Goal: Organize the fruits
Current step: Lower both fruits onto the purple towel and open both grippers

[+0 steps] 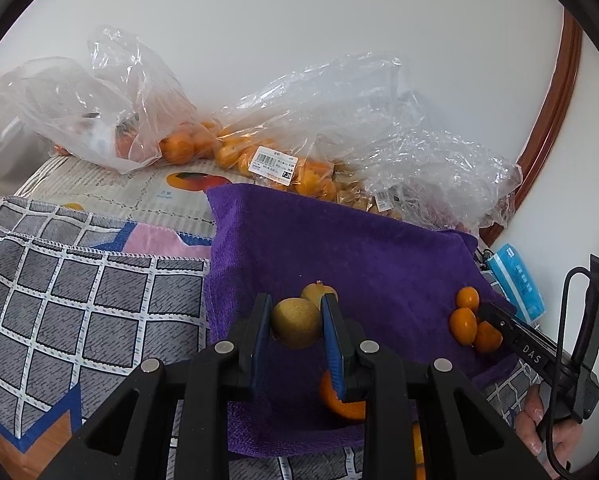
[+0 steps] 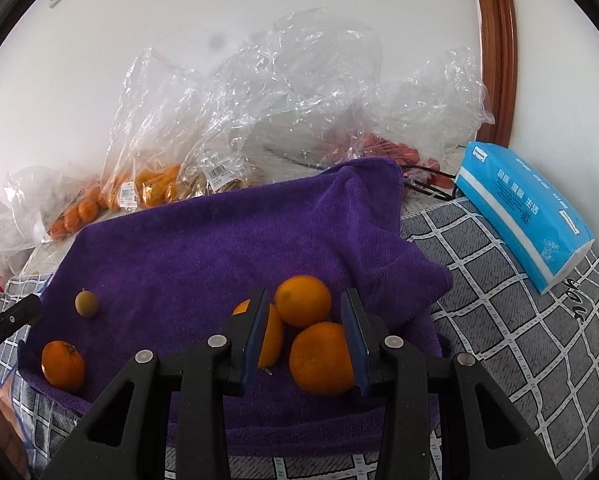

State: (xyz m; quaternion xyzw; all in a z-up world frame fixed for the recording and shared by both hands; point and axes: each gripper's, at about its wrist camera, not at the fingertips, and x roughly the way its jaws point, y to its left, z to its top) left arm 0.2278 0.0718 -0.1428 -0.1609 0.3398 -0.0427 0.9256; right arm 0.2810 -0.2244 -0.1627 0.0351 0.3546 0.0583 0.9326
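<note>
Both grippers gripped fruit over the purple towel [image 1: 339,248] (left gripper [image 1: 295,324] a yellow-green fruit [image 1: 296,322], right gripper [image 2: 305,340] a kumquat [image 2: 321,358]); release could have rolled either off.

Bag labels [image 1: 273,165] too small to read

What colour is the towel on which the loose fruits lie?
The towel is plain deep purple, with no pattern. The right wrist view shows it best.
</note>
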